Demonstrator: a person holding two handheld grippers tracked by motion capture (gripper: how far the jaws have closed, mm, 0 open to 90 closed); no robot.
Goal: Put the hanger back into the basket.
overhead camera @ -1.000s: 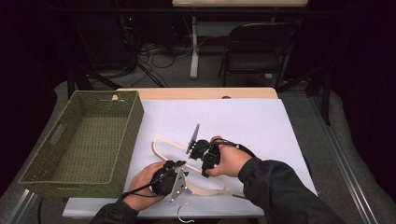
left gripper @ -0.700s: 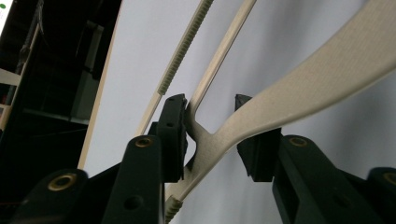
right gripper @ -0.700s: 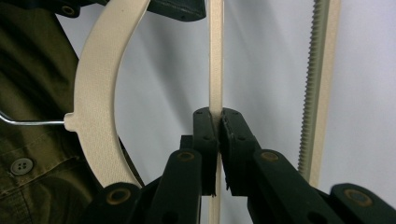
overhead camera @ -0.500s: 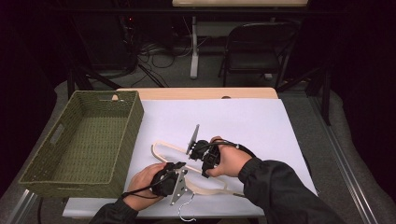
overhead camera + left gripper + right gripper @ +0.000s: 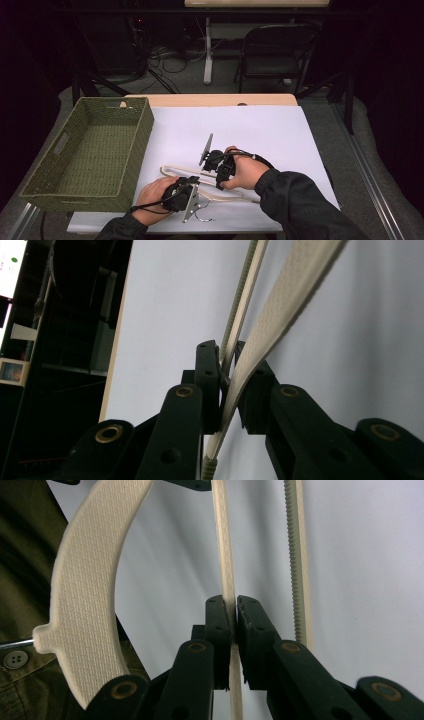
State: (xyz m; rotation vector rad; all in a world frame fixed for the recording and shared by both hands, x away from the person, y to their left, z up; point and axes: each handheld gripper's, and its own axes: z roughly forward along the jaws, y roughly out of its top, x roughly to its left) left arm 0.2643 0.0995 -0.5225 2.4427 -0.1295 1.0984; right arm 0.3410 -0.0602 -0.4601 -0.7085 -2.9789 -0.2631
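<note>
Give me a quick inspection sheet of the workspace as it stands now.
Surface: white sheet over a wooden table.
Job's things: cream hanger lying flat on the sheet, metal hook toward the person; empty green woven basket at the left.
Clutter: nothing seen.
Grippers: left gripper shut on the hanger; right gripper shut on one of its thin bars.
Cables: one trails from each gripper; more on the floor behind.
Surroundings: dark room, folding chair beyond the table.
</note>
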